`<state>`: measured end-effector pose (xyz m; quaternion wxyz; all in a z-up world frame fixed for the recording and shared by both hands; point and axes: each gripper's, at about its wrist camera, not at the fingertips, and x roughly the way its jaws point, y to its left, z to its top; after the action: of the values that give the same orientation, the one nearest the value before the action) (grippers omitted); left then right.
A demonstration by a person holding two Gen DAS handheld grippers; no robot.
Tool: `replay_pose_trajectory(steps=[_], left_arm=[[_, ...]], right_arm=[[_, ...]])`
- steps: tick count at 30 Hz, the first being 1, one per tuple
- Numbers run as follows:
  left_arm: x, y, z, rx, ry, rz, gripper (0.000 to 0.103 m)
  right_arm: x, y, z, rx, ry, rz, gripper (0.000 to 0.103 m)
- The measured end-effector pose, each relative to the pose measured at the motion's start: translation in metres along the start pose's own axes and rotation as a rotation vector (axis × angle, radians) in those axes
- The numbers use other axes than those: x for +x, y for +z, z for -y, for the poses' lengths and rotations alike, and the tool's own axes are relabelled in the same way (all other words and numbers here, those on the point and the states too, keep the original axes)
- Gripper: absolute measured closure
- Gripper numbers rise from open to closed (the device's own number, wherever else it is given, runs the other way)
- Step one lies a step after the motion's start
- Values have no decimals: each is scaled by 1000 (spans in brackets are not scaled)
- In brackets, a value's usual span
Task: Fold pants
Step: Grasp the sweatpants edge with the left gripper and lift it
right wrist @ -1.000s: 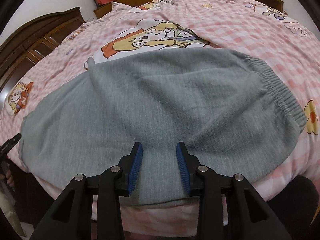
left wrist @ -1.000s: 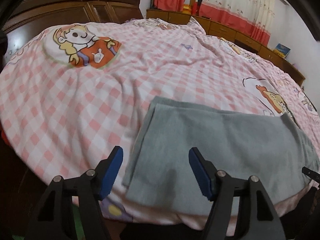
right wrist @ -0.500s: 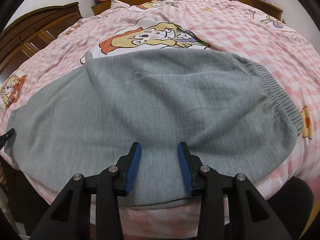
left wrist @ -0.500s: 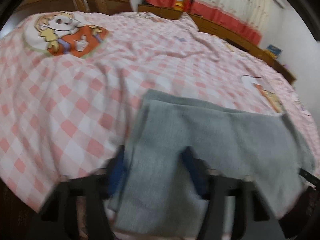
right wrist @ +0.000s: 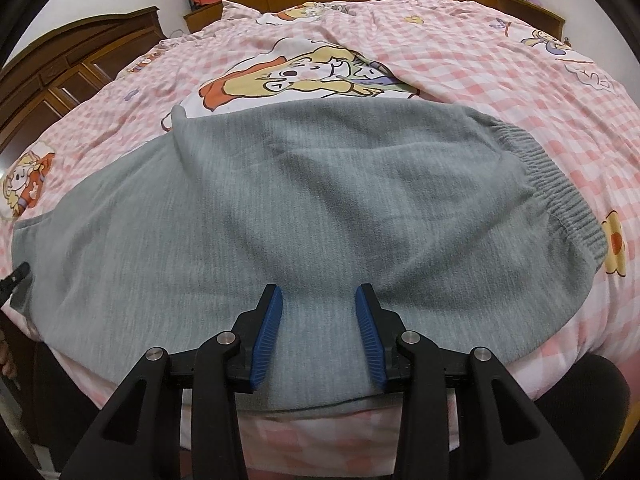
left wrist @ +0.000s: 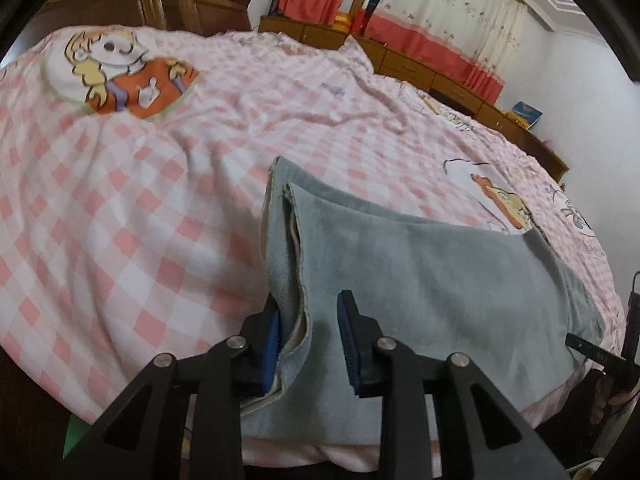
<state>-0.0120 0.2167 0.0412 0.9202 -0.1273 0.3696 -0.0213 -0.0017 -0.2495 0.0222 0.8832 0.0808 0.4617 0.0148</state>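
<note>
Grey pants (right wrist: 304, 208) lie folded lengthwise across the near edge of a pink checked bed, ribbed waistband (right wrist: 560, 192) at the right. In the left wrist view the leg-cuff end (left wrist: 296, 264) shows its two layers, lifted a little. My left gripper (left wrist: 308, 340) is partly closed with its jaws around the cuff edge; a gap remains at the right pad. My right gripper (right wrist: 318, 320) is open over the pants' near edge at mid-length, holding nothing.
The bedspread (left wrist: 160, 200) has cartoon prints (right wrist: 304, 76). A dark wooden wardrobe (left wrist: 132, 4) stands at the left, low wooden cabinets (left wrist: 432, 72) and red-white curtains at the far side. The other gripper's tip (left wrist: 600, 356) shows at right.
My left gripper has moved forward onto the cuff end and narrowed its jaws around the edge, which has lifted. My right gripper has moved slightly forward and stayed open.
</note>
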Motion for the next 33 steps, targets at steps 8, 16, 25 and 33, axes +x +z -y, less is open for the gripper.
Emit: replay_pose_trajectory(steps=[8,16,25,33], left_arm=[[23,-5,-3,-5,87,-39,59],[18,-2,0,-4,88,-39,93],[-46,19,-12,-94,-23,18,96],[-75,38,14,-68,-75,38,96]], right_arm=[[-1,-3,-6,-34,-20,6,62],[-11,3,-1,18,34,-31,62],[-32,6,0,29,93,-10,62],[-64,14,8,34,121,32,62]])
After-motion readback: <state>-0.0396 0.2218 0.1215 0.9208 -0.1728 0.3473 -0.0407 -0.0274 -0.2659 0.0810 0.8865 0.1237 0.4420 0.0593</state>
